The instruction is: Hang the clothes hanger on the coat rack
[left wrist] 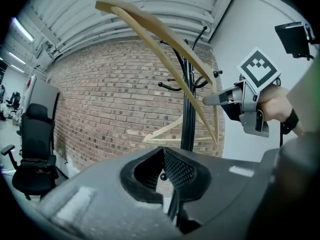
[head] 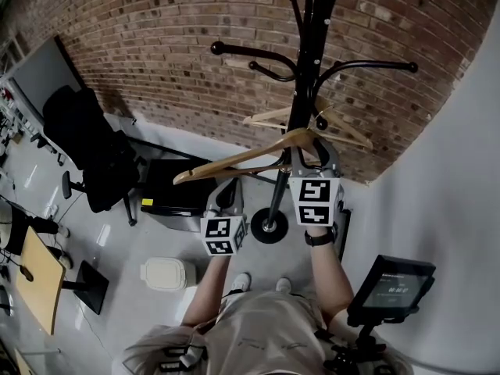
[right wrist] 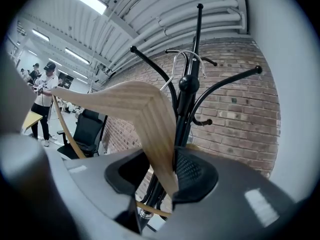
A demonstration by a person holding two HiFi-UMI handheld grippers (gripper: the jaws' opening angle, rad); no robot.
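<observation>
Looking down in the head view, you carry the clothes hanger (head: 234,161) by its apex in your right gripper (head: 312,150), just beside the coat rack (head: 303,92), where a paler second hanger (head: 269,117) already hangs. Your left gripper (head: 228,191) hangs lower and to the left, touching nothing.

In the left gripper view its jaws meet at the tips with nothing between them. The hanger slants high overhead, so hold that hand clear of the long wooden arm.

In the right gripper view the wood fills the gap between the jaws, flat against the mesh pad (right wrist: 192,171), so the pinch is on the hanger. The metal hook (right wrist: 183,59) sits near the top of the rack; you cannot tell from here whether it bears on anything. Let go only once it rests on a branch (right wrist: 150,66), and ease the hanger level first.
</observation>
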